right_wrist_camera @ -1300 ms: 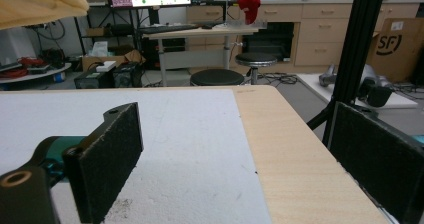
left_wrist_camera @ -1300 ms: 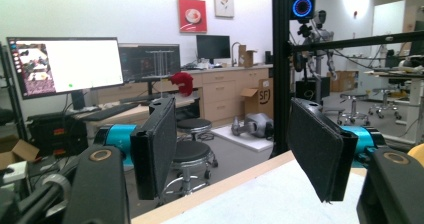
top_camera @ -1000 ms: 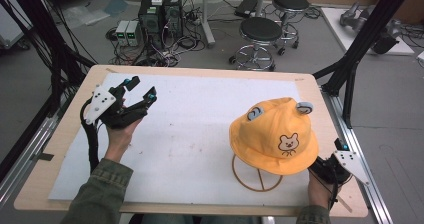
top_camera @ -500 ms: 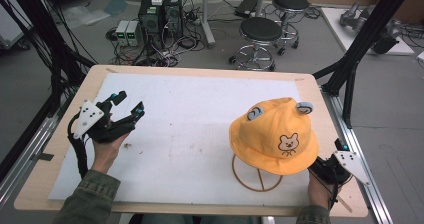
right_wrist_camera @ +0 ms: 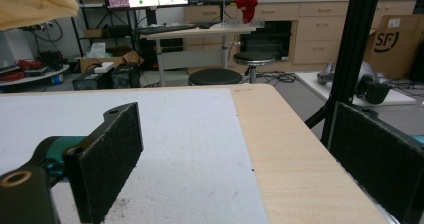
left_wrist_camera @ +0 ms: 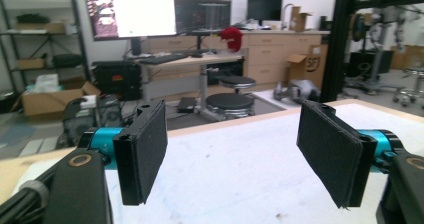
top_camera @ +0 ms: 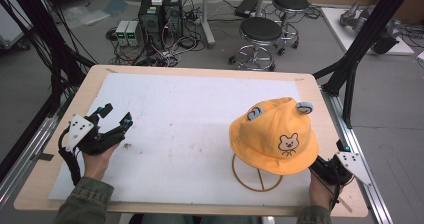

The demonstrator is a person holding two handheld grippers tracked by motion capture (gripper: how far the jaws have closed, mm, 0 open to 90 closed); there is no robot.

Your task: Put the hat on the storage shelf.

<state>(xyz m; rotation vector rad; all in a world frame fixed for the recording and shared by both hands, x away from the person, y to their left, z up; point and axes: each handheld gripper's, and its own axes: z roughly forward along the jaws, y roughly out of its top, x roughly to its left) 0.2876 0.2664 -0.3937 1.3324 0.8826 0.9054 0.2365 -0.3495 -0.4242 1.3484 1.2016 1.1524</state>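
Yellow hat (top_camera: 274,136) on wire stand (top_camera: 256,175), just beside R hand-held gripper (top_camera: 334,168); both grippers w/ jaws apart.

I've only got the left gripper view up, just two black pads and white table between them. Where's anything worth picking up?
Observer: A yellow hat with a bear face sits on a wire stand at the table's right side, seen from the high view.
Operator: And where's the other hand?
Observer: The right tongs sit at the table's near right corner, just beside the hat's brim and a little lower.
Operator: Are they holding it?
Observer: No. In the right gripper view the jaws stand wide apart with nothing between them; the brim only hangs in that view's top left corner.
Operator: And mine?
Observer: The left tongs are open near the left edge of the white mat, far from the hat.
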